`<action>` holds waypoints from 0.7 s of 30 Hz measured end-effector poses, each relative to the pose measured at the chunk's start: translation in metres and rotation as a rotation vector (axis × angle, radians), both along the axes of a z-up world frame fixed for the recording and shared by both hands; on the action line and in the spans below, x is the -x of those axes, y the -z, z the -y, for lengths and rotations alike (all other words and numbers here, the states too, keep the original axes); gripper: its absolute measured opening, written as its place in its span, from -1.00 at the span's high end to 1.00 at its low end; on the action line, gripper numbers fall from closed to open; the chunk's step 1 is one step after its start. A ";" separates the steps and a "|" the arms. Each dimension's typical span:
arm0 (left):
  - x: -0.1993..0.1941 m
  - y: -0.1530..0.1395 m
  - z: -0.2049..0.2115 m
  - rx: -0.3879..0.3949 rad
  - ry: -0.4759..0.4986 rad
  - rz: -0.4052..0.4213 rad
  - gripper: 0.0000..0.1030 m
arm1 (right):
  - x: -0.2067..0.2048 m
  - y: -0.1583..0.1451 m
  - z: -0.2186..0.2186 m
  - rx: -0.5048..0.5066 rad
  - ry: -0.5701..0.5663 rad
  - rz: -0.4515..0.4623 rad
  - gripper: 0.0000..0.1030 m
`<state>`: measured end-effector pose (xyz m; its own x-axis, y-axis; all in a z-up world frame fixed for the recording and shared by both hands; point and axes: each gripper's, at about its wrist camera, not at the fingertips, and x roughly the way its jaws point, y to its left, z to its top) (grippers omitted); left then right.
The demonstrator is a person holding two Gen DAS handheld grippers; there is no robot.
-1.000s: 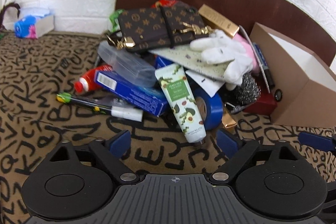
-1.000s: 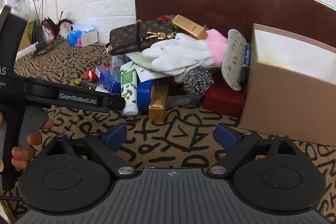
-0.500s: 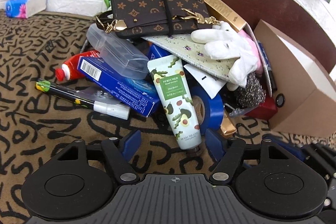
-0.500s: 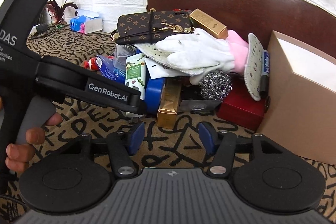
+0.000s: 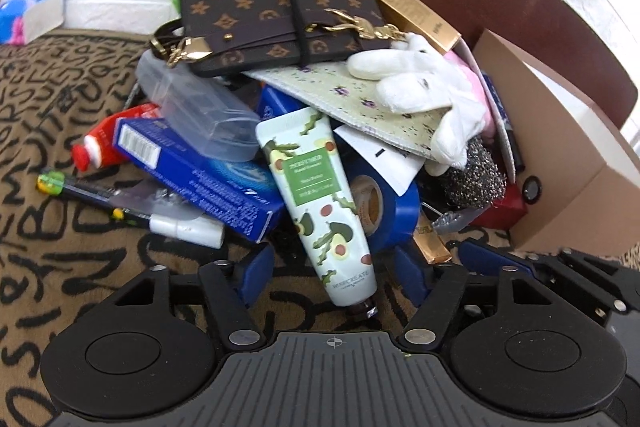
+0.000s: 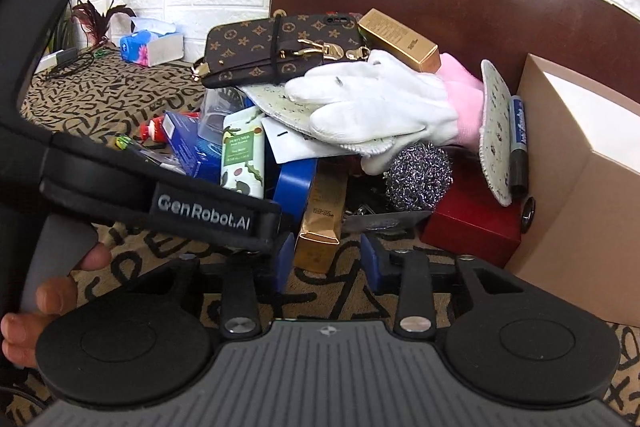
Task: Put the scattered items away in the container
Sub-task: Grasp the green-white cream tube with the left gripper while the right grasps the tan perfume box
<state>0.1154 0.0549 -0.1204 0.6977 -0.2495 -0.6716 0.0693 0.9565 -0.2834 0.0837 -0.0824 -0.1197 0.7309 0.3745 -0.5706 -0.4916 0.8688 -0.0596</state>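
Hand cream tube between open left claw, right claw open, empty

Bare patterned cloth lies open left of the pile; the cardboard box walls the right, and the hand-cream tube juts forward.

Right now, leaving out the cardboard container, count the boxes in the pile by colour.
Gold: 2, upper gold box and lower gold box
Blue: 1, blue carton
Red: 1, red box
Clear: 1, clear plastic case
Total: 5
Another blue item behind the tube is too hidden to class.
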 end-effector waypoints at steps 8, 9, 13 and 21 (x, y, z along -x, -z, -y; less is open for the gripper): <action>0.003 0.001 -0.016 0.018 -0.014 -0.026 0.48 | -0.003 0.004 -0.007 0.001 -0.021 -0.025 0.45; 0.005 0.000 -0.018 0.026 -0.014 -0.033 0.49 | -0.001 0.003 -0.006 -0.001 -0.022 -0.029 0.46; 0.022 -0.003 -0.019 0.006 0.014 -0.048 0.50 | 0.013 -0.001 0.007 -0.012 -0.023 -0.063 0.48; 0.077 -0.008 -0.010 -0.039 0.141 -0.098 0.64 | 0.069 -0.008 0.042 -0.026 -0.041 -0.155 0.49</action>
<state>0.0382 0.0654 -0.1123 0.5880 -0.3131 -0.7458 0.1775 0.9495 -0.2586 0.0144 -0.1249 -0.1115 0.6185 0.4183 -0.6652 -0.5279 0.8482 0.0426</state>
